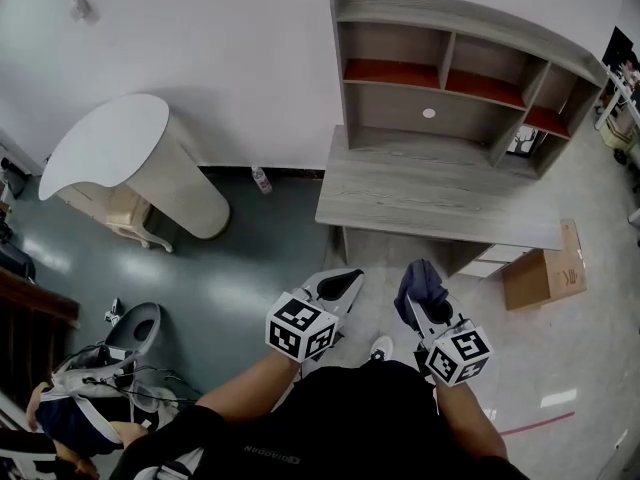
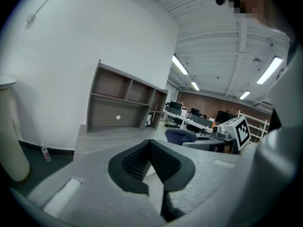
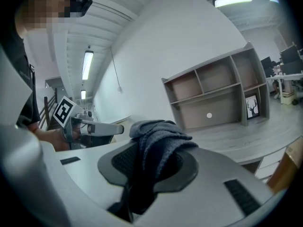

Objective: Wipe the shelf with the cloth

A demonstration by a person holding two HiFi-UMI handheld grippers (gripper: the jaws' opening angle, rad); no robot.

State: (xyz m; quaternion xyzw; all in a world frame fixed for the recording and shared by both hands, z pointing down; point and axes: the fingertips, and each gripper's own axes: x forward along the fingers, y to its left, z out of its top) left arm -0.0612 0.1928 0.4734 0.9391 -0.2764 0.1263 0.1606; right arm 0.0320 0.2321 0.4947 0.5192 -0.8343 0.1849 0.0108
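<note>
Clamping the cloth point(image 1: 421, 278), right hand-held gripper point(image 1: 425, 306) faces shelf point(image 1: 400, 108) beside cardboard box point(image 1: 545, 270)

Left tool point(image 2: 150, 145), jaws together, empty

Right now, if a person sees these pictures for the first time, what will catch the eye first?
Most likely the dark blue cloth bunched between the fingers of the right gripper, low in the head view. Next, the grey shelf with red boards inside, on a desk against the white wall. The left gripper is shut and empty.
</note>
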